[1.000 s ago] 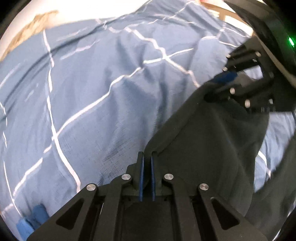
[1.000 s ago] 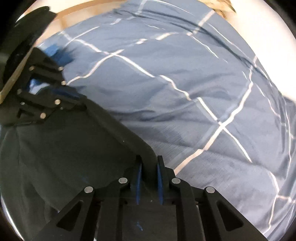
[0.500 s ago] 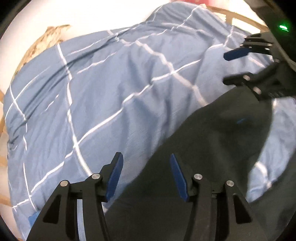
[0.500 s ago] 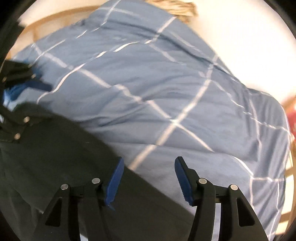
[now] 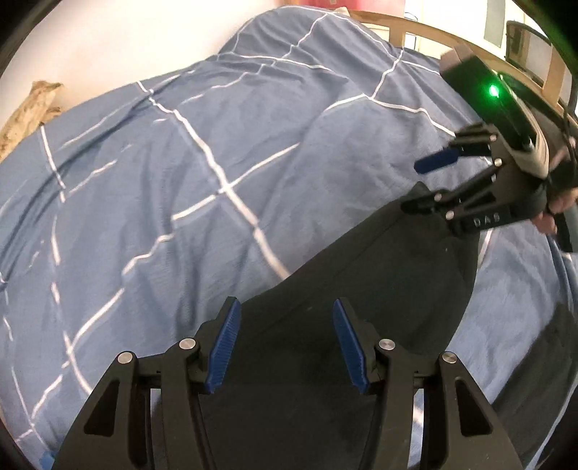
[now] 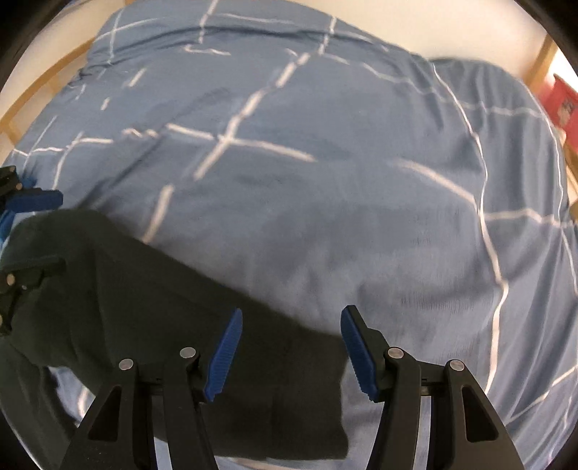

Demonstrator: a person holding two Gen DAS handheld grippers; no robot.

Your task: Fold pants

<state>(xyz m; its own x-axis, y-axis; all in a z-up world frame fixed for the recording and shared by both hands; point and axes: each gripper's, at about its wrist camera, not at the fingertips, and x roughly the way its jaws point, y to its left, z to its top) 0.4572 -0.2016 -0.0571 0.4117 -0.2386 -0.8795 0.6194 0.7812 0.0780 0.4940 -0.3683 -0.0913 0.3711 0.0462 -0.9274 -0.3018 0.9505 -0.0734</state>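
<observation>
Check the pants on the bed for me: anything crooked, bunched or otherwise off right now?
Nothing stands out. The dark pants lie flat on the blue checked duvet, their far edge running straight. The left gripper and right gripper are open above the fabric, gripping nothing. The duvet is wrinkled, nothing more.

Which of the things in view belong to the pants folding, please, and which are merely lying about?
Job: dark pants, left gripper, right gripper, both open.
Lying about: blue checked duvet, wooden bed frame, red object.
</observation>
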